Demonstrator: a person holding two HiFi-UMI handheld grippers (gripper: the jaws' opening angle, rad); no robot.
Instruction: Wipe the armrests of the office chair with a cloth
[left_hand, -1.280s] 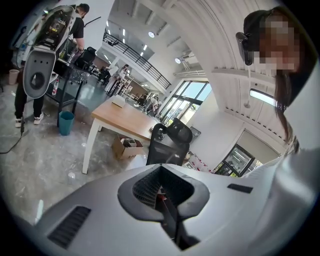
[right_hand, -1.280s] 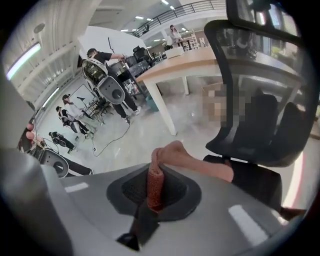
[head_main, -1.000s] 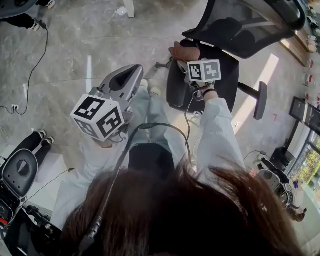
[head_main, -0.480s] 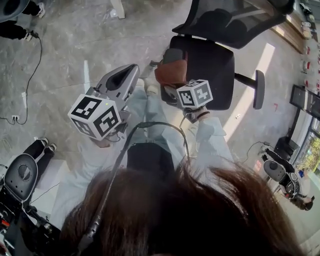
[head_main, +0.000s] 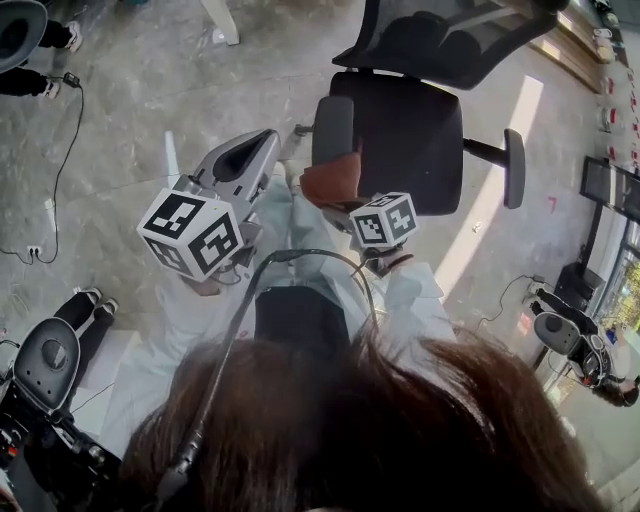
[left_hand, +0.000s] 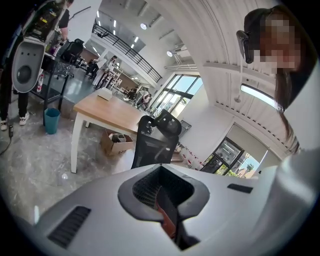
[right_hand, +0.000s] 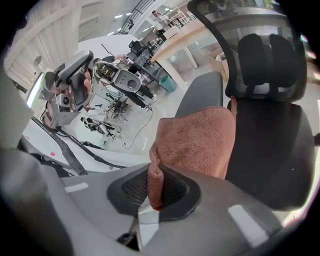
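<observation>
A black office chair (head_main: 410, 140) stands in front of me, mesh back (head_main: 450, 40) at the top. My right gripper (head_main: 350, 203) is shut on a reddish-brown cloth (head_main: 330, 180), which lies over the near end of the chair's left armrest (head_main: 334, 125). In the right gripper view the cloth (right_hand: 197, 142) drapes from the gripper (right_hand: 155, 185) across that grey armrest (right_hand: 200, 95), beside the seat (right_hand: 272, 150). The other armrest (head_main: 515, 170) is bare. My left gripper (head_main: 262, 140) hovers left of the chair, shut and holding nothing; in its own view the gripper (left_hand: 167, 215) points at the chair back (left_hand: 155, 142).
Cables (head_main: 60, 150) trail over the marble floor at the left. A grey machine (head_main: 45, 350) stands at the lower left. The left gripper view shows a wooden table (left_hand: 110, 112), a cardboard box (left_hand: 116, 142) under it and a blue bin (left_hand: 51, 121).
My right gripper has drawn the cloth back along the left armrest, from its far end to its near end, toward me. The left gripper has hardly moved.
</observation>
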